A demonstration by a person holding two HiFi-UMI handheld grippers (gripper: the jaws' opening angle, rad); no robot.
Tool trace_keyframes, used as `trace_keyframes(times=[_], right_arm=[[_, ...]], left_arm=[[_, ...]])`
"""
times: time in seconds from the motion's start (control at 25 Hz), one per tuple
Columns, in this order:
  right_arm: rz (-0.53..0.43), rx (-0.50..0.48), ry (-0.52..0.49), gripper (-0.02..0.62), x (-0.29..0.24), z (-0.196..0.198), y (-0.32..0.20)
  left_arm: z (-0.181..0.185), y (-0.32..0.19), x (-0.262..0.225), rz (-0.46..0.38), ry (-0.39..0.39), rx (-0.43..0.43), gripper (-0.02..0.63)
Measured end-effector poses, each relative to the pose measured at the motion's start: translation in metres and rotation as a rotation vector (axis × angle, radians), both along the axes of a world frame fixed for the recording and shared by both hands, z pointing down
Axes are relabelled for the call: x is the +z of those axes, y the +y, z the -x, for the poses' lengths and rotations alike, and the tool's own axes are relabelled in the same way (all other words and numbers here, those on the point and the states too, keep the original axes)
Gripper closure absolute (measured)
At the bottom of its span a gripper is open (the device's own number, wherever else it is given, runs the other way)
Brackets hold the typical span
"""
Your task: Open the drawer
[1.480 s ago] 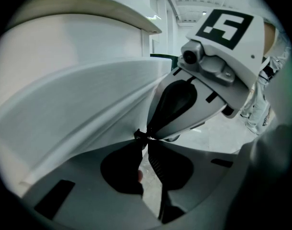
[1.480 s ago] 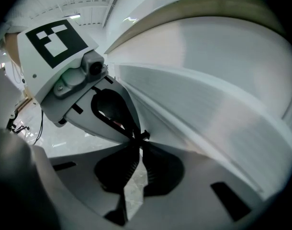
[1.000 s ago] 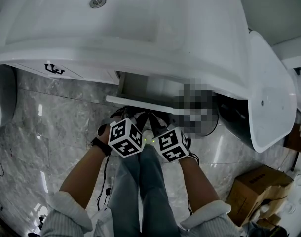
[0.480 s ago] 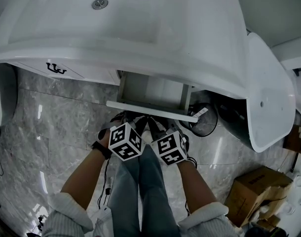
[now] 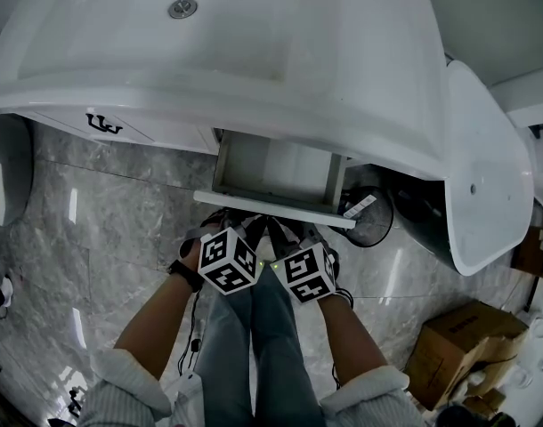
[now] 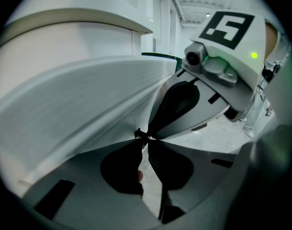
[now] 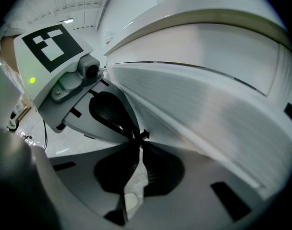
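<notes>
- Drawer (image 5: 278, 169): white, under the sink, centre of head view. Stands part-way out, front panel (image 5: 271, 208) nearest the person. Inside is pale; nothing seen in the part that shows.
- Handling, est.: stiff box on runners, prob. light since it looks empty. Should slide, not lift. Glossy front is likely slippery, so no purchase on the bare panel.
- Handle (image 6: 142, 135): small black piece at mid-front and the only good hold. Pull straight out toward the person and keep it level. Otherwise the drawer may rack, or the tips may slip off so small a piece.
- Left gripper (image 6: 144, 140): tips pinched together on the handle. The white front panel fills the left of its view.
- Right gripper (image 7: 138, 140): likewise closed on the same handle, tips meeting the other pair's. The front panel fills the right of its view.
- Both grippers sit side by side just below the front panel in head view, with the person's legs (image 5: 254, 345) under them.
- Sink (image 5: 360, 87): white basin across the top of the frame, overhanging the drawer.
- Second handle (image 5: 102, 124): black, on the neighbouring cabinet front, upper left.
- Bin (image 5: 378, 225): dark, round, just right of the drawer.
- Floor (image 5: 102, 221): grey marble, shiny.
- Box (image 5: 467, 336): cardboard, lower right, well apart from the drawer.
</notes>
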State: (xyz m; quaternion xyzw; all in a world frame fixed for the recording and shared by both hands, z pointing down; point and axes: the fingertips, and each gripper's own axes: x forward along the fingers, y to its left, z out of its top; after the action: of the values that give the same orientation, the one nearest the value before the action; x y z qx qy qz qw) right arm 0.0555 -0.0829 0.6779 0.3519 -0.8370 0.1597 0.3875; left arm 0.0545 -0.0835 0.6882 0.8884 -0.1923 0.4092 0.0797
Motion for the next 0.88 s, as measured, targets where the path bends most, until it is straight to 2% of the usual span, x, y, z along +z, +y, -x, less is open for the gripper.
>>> trace_keyframes(times=[0.48,0.88], right_arm=[[0.008,0.041,-0.029,0.569,0.011,-0.002,0.002],[0.034,0.09,-0.062,0.569,0.017,-0.006,0.011]], left_arm=[[0.0,0.0,0.011,-0.047,-0.002,-0.037,0.555],[0.005,0.001,0.01,-0.043,0.053,-0.136,0.545]])
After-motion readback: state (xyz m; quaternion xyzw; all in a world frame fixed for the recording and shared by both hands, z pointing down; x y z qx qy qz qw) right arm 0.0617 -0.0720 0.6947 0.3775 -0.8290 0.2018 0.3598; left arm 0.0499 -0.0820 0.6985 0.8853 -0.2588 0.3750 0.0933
